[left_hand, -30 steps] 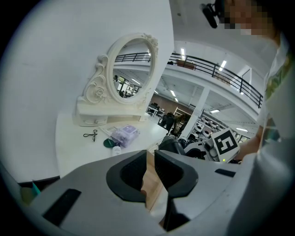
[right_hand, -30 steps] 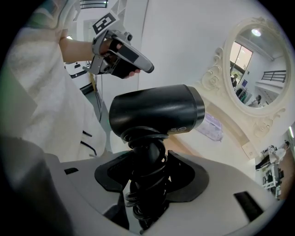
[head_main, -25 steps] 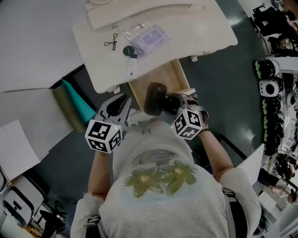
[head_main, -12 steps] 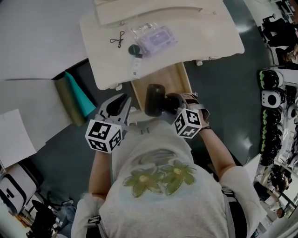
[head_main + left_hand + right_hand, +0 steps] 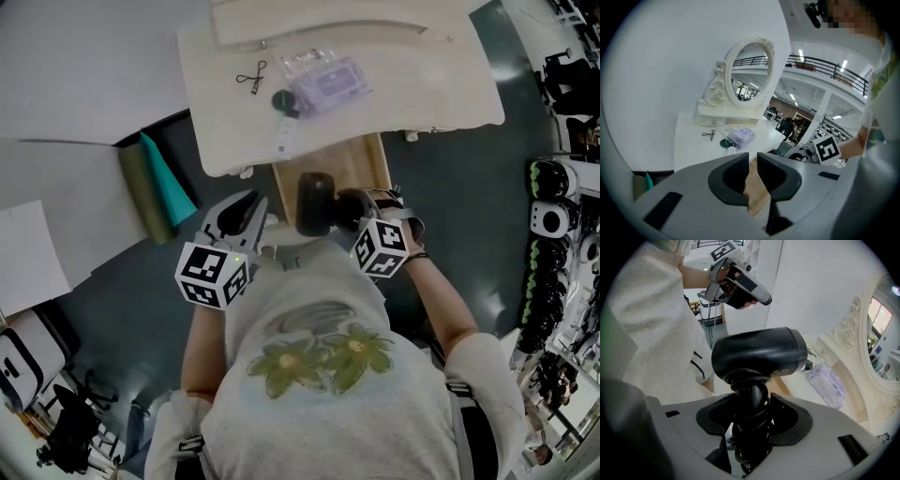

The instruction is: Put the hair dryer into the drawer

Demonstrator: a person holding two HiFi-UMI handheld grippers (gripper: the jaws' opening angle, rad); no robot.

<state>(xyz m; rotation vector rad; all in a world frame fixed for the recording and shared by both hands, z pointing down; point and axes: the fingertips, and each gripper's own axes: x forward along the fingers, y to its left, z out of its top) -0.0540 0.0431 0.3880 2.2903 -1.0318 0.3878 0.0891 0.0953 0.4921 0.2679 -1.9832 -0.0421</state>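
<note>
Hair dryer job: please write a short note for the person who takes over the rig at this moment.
Right tongs: shut on the hair dryer, at its handle.
Left tongs: jaws almost together, nothing between them, held to the left of the drawer's front.
Drawer: open under the white dressing table. The dryer is held over its near end.
Done: drawer open, dryer picked up.
Left: lower the dryer into the drawer and release it. Closing the drawer probably comes after.
</note>
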